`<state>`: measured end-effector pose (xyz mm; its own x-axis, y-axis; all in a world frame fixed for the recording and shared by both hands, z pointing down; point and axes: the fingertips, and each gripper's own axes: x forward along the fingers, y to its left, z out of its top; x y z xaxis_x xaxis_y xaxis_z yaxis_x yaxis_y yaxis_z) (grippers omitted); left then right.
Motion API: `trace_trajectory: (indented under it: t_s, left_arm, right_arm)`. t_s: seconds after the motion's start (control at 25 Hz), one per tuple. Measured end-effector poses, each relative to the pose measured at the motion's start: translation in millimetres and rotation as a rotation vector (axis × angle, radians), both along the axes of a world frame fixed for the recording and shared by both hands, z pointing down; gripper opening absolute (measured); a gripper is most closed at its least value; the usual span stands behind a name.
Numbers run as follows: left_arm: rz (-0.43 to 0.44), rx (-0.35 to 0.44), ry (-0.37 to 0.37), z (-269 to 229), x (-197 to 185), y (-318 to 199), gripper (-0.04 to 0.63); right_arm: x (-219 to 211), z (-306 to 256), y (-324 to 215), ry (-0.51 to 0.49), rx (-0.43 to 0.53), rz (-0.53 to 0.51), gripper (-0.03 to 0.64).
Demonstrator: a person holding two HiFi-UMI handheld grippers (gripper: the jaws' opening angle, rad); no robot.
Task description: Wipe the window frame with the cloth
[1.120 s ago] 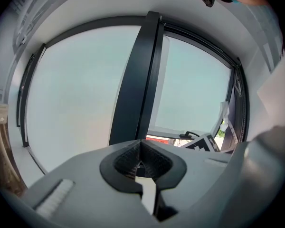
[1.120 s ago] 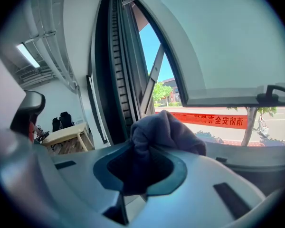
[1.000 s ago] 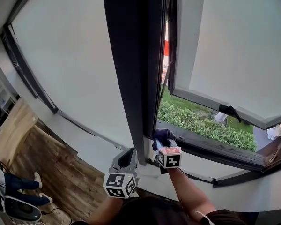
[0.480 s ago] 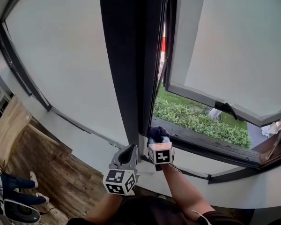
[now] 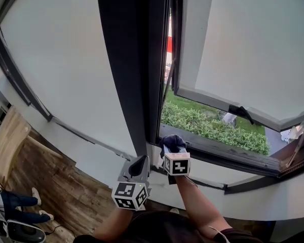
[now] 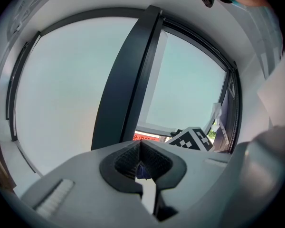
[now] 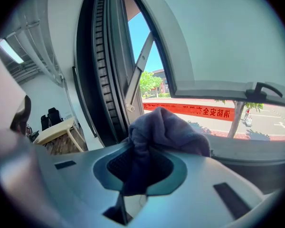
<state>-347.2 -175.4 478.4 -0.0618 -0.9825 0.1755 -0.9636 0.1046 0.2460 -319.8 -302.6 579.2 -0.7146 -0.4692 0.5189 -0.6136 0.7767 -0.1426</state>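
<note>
Beyond the cloth (image 7: pixel 166 127), red "消防安全" banner (image 7: pixel 194 111)

Cloth (image 5: pixel 173 140) sitting at the left end of the window frame's lower rail (image 5: pixel 218 153)

The cloth is sitting between the jaws of the right gripper (image 5: pixel 172 151), against the rail and just right of the upright post (image 5: pixel 126 59). The left gripper (image 5: pixel 138 165) is hanging nearer and to the left, below the post. The open sash (image 5: pixel 243 49) is leaning outward at far right, with the hedge (image 5: pixel 207 128) lying beyond the rail.

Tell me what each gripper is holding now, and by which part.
The right gripper pinches the cloth by a bunched fold, the rest bulging past its jaws. The left gripper is shut, empty.
</note>
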Motion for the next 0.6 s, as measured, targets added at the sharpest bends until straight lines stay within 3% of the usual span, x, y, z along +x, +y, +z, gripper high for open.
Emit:
trace_trajectory:
  t_s: [0.6]
  left_arm:
    - [0.089, -0.002, -0.009, -3, 42, -26, 0.009]
  right_arm:
    - [46, -1, -9, -0.016, 0.013, 0.046, 0.064]
